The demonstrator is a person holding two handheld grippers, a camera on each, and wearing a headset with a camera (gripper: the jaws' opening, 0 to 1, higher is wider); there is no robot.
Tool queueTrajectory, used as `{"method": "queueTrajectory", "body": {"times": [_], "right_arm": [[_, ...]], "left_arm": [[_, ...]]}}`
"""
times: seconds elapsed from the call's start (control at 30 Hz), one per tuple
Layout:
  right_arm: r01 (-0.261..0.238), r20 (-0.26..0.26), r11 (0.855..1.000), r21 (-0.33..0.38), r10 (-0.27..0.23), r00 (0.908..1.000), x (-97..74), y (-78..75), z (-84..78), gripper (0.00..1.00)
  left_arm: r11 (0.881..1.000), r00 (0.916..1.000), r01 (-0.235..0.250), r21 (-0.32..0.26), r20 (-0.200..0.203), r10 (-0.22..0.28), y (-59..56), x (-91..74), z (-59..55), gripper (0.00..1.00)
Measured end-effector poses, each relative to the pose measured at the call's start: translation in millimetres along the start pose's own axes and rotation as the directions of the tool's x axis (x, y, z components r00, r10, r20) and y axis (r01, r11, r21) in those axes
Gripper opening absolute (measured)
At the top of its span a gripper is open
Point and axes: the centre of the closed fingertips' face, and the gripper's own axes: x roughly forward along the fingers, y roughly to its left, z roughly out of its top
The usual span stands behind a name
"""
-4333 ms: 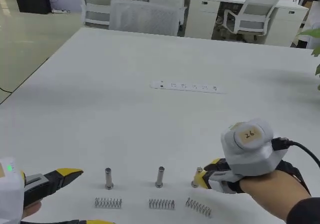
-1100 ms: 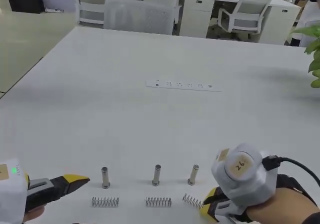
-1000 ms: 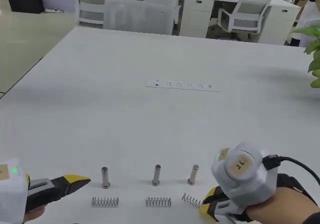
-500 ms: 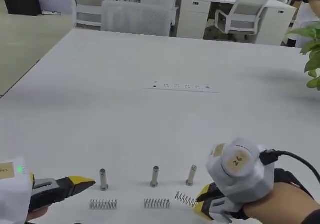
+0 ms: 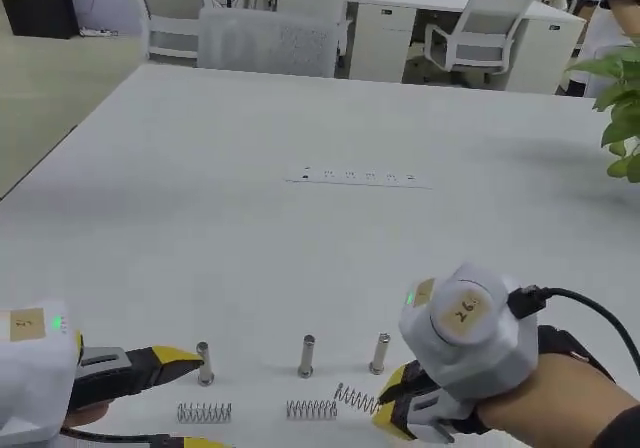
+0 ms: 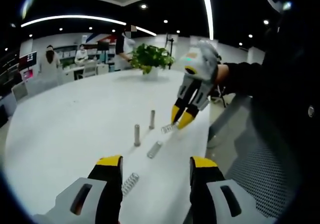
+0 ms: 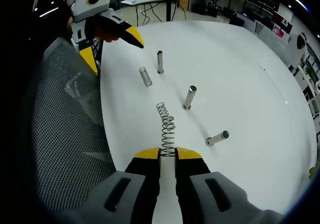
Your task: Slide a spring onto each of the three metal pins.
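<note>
The counter (image 5: 300,258) is smooth, matt white. The three pins (image 5: 306,356) are smooth, shiny metal. Each spring (image 7: 166,124) is thin, bright metal wire. The right tongs (image 7: 167,154) have matt yellow tips on grey plastic.

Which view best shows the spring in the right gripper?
Right gripper view: the spring stands out from between the fingers, coils clear. Head view hides part behind the right gripper; left gripper view shows it small, far off.

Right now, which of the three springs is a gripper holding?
The rightmost spring, pinched at one end by the right gripper; the left spring and middle spring lie free on the table.
</note>
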Motion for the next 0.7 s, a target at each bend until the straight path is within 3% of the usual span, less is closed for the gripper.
{"method": "queueTrajectory", "body": {"times": [0.7], "right_arm": [[-0.029, 0.012, 0.993, -0.115, 0.03, 0.9995, -8.4, 9.6, 34.1, 0.07]], "left_arm": [[0.997, 0.9976, 0.069, 0.044, 0.006, -0.07, -4.5, 16.3, 16.8, 0.4]]}}
